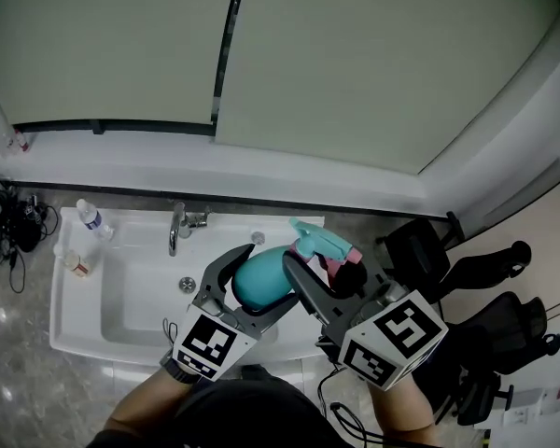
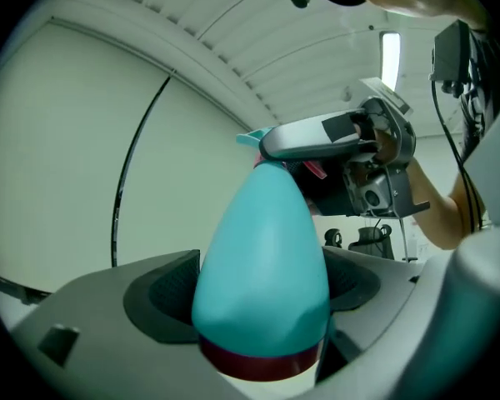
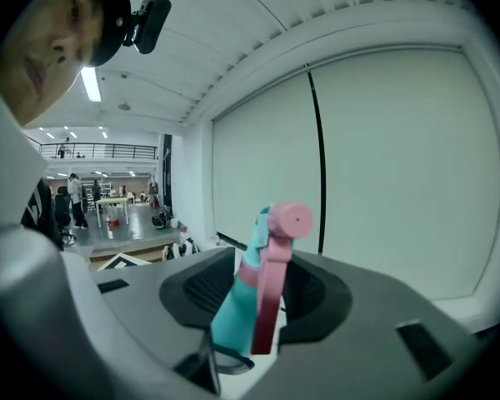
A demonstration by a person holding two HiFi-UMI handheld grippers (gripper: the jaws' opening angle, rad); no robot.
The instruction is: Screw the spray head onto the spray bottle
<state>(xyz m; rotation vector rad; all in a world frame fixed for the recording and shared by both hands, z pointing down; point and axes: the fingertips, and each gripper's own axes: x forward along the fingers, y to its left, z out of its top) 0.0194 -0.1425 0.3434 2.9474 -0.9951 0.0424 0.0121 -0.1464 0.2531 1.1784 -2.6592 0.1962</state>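
Note:
A teal spray bottle (image 1: 261, 283) is held up over the sink. My left gripper (image 1: 266, 280) is shut on its rounded body. In the left gripper view the bottle (image 2: 262, 257) fills the gap between the pads, with a dark red band near its base. The spray head (image 1: 319, 243), teal with a pink trigger, sits at the bottle's neck, and my right gripper (image 1: 325, 267) is shut on it. In the right gripper view the spray head (image 3: 271, 265) stands between the jaws of the right gripper (image 3: 262, 294), pink nozzle upward. The joint between head and neck is hidden.
Below lies a white sink (image 1: 131, 292) with a chrome faucet (image 1: 177, 227). A clear water bottle (image 1: 93, 217) and a small jar (image 1: 77, 264) stand on its left rim. Black office chairs (image 1: 485, 334) crowd the right side. Cables (image 1: 9, 227) lie at the far left.

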